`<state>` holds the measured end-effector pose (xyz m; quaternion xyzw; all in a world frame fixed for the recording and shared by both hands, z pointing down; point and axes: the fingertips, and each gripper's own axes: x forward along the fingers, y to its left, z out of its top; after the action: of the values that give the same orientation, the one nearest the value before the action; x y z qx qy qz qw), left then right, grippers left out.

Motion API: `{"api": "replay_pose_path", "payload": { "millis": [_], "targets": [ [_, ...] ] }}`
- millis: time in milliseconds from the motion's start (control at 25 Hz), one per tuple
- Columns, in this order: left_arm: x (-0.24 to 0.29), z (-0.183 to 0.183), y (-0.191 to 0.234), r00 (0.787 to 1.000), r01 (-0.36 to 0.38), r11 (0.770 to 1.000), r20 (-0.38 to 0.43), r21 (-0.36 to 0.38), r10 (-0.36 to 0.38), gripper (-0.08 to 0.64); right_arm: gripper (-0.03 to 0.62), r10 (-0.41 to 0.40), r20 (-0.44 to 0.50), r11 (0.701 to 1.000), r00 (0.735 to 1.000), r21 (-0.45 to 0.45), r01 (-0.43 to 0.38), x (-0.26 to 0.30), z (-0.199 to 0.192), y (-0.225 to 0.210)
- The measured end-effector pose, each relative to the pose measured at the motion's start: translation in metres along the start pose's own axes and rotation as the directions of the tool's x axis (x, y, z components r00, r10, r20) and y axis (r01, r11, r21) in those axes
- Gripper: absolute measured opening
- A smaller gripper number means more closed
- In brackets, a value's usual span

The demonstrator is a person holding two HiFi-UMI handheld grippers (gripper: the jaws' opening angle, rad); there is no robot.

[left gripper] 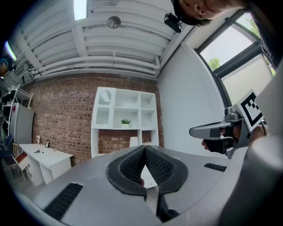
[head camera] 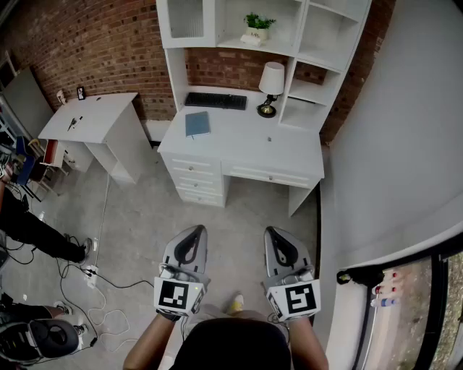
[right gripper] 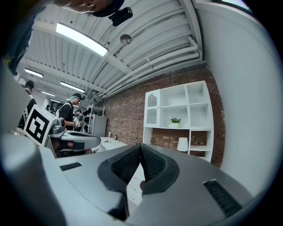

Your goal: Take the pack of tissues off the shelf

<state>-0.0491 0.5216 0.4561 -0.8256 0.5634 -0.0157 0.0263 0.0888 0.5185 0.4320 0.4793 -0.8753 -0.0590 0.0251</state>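
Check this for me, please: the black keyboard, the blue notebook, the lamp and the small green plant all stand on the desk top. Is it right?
Not quite. The small green plant stands on a shelf above the desk top, as the head view shows. The black keyboard, the blue notebook and the lamp are on the desk top.

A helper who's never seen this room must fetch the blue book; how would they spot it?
Find the white desk with shelves above, against the brick wall. On its top, in front of the black keyboard's left end, lies the book: flat, the only blue thing there.
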Motion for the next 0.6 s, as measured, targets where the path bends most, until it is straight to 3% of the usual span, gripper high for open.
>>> {"api": "replay_pose_path", "payload": {
  "millis": [440,560,600],
  "targets": [
    [0.046,-0.008,-0.03,1.0,0.02,1.0,-0.014,-0.001,-0.02,0.017,0.002,0.05,0.085,0.998,0.995,-0.042,-0.046,-0.021,0.006,-0.034],
    [0.051,-0.004,-0.027,1.0,0.012,1.0,-0.004,0.008,-0.012,0.016,0.002,-0.012,0.127,1.0,0.992,-0.014,0.013,-0.027,0.013,-0.051],
    [0.053,-0.003,-0.026,1.0,0.008,1.0,-0.009,0.022,-0.008,0.016,0.031,-0.013,0.126,1.0,0.992,0.001,0.013,-0.027,0.013,-0.055]
  ]
}}
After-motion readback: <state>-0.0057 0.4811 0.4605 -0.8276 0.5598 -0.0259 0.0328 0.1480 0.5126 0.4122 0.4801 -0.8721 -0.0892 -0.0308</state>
